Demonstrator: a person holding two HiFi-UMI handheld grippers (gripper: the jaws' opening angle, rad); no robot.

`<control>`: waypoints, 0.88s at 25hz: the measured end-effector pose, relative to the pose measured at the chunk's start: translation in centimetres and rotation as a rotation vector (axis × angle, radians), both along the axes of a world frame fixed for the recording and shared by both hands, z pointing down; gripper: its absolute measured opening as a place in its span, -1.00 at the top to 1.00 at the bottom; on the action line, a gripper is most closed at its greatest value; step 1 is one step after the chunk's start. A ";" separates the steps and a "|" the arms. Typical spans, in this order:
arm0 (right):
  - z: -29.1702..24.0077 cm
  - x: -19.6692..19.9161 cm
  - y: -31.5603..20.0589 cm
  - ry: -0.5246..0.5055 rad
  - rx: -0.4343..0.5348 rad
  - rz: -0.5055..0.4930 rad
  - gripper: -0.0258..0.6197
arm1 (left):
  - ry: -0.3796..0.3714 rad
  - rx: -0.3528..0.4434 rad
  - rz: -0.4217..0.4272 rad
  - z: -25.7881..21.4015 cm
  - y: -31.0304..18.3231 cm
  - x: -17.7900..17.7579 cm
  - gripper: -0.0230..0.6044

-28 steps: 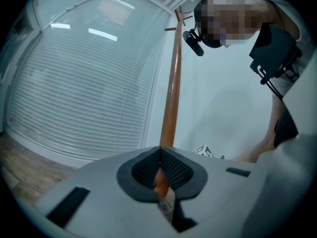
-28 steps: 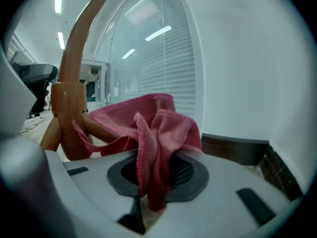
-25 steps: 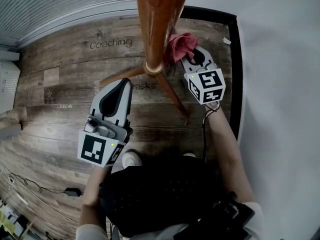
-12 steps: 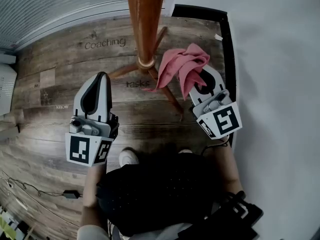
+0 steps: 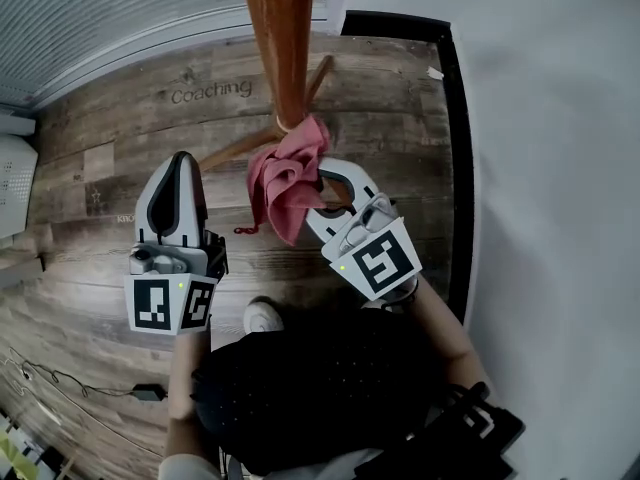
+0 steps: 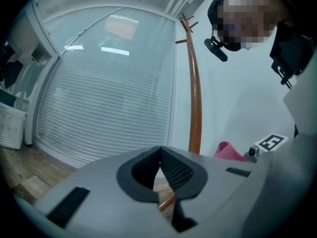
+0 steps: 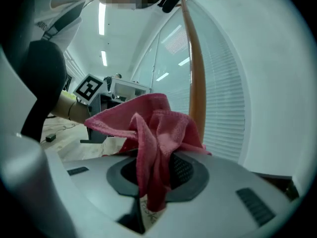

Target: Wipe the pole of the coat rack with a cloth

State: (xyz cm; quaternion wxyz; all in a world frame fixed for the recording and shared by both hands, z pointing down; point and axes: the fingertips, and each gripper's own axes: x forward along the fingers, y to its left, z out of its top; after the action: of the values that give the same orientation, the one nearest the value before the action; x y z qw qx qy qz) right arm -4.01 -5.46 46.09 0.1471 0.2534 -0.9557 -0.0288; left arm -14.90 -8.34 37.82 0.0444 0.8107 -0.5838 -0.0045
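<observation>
Cloth (image 5: 285,176) first: the pink rag is bunched and clamped in the closed jaws of the right gripper (image 5: 322,178), its folds spilling up past the tips. Over the last second the right gripper came off the right side of the pole (image 5: 282,38), swung out wide, and now sits at the near side of it — the rag's top edge reaches the collar where the legs splay. The right gripper view puts the rag just beside the wood; whether it presses on it I cannot tell. That reads as a re-approach for a fresh stroke on another face, so the wiping looks partway done, not finished. The left gripper (image 5: 181,163) has drifted back a little — jaws together on nothing, hanging over the plank floor (image 5: 120,138).
</observation>
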 end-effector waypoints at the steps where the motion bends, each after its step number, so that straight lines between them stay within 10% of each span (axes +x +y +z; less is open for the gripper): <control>1: 0.3 -0.6 -0.2 0.006 0.008 0.010 0.65 | -0.005 -0.005 -0.002 0.2 0.1 -0.3 0.88; 22: 4.9 -4.8 -3.7 0.188 0.032 0.281 0.65 | -0.015 -0.075 -0.042 2.9 0.9 -3.1 0.88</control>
State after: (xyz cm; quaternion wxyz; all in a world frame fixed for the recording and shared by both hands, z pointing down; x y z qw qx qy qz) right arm -8.80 -9.18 50.98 0.2340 0.3829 -0.8924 -0.0469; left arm -17.99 -7.42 40.76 0.0701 0.7959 -0.6009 0.0224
